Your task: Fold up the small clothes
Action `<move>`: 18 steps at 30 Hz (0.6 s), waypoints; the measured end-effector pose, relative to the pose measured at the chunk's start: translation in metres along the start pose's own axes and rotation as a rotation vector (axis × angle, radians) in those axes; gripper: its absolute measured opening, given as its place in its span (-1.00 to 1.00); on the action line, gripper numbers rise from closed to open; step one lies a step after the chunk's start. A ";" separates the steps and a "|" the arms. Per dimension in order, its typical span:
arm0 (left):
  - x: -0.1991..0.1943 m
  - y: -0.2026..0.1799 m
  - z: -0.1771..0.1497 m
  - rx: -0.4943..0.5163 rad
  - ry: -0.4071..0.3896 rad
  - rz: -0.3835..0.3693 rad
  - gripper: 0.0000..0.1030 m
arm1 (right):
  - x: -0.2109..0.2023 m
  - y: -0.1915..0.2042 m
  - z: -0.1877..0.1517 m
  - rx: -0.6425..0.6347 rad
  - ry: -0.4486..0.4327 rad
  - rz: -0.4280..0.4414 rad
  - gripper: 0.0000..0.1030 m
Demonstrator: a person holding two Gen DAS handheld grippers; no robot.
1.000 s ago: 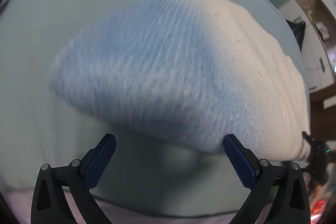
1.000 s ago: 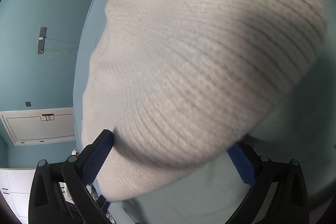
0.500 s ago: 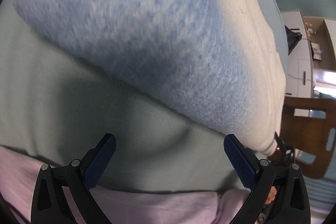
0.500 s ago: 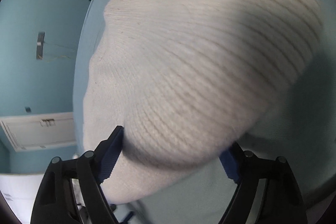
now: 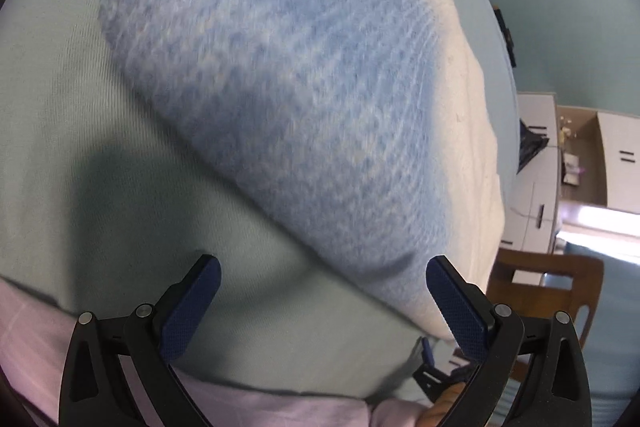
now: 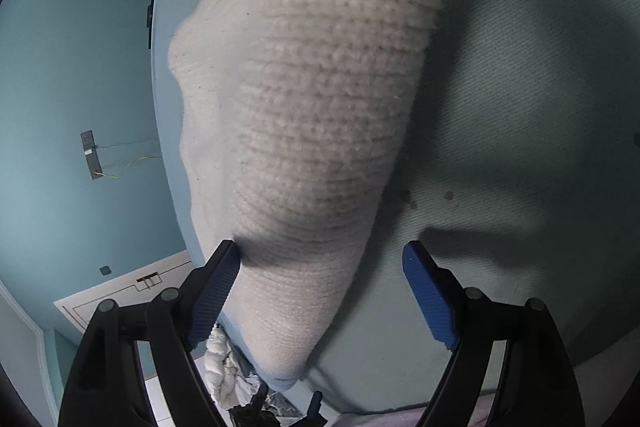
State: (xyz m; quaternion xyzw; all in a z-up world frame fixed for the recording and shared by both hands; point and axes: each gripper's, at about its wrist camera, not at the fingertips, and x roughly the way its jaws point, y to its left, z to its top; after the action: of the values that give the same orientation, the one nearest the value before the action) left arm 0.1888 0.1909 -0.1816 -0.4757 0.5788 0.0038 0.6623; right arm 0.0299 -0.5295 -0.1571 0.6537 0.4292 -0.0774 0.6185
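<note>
Pale green cloth [image 5: 120, 187] covers the tabletop; teal wall and white cabinets sit behind it.

Left wrist view: knit hat [image 5: 288, 99], blue body with a cream band, lies flat on the cloth, its near edge running diagonally just ahead of the fingertips. Left gripper [image 5: 320, 291] spread wide, nothing between the pads. Right-hand pad sits just beside the hat's cream corner; contact cannot be told. A pink sleeve shows at the bottom edge.

Right wrist view: cream end of the hat [image 6: 320, 99] reaches down between the fingers to the tabletop's edge. Right gripper [image 6: 320, 287] spread, not pinching. Its left-hand pad is at the hat's edge, possibly touching; the other pad is clear, over bare cloth.

Judgement: step in hand is taking hold of the near edge for a fold. To do it well, slide one finger under each end, catch both knit layers, close fully before lifting, and carry both ends over evenly so the band stays square.
</note>
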 end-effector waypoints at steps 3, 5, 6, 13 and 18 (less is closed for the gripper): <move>-0.009 0.001 0.020 0.030 -0.092 0.043 1.00 | -0.002 0.006 0.008 -0.023 -0.061 -0.008 0.57; -0.010 0.003 0.031 0.042 -0.145 0.060 1.00 | -0.002 0.006 0.015 -0.034 -0.084 -0.015 0.57; -0.006 -0.002 0.031 0.039 -0.157 0.061 1.00 | 0.000 0.007 0.015 -0.040 -0.083 -0.015 0.57; 0.002 -0.017 0.040 0.089 -0.196 0.108 0.68 | 0.009 0.030 0.006 -0.147 -0.089 -0.051 0.29; -0.006 -0.038 0.030 0.220 -0.258 0.146 -0.13 | 0.011 0.044 0.000 -0.187 -0.124 -0.081 -0.11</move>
State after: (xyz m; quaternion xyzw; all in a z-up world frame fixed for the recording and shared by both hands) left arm 0.2307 0.1926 -0.1568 -0.3526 0.5191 0.0495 0.7770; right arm 0.0653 -0.5186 -0.1311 0.5691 0.4214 -0.1023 0.6987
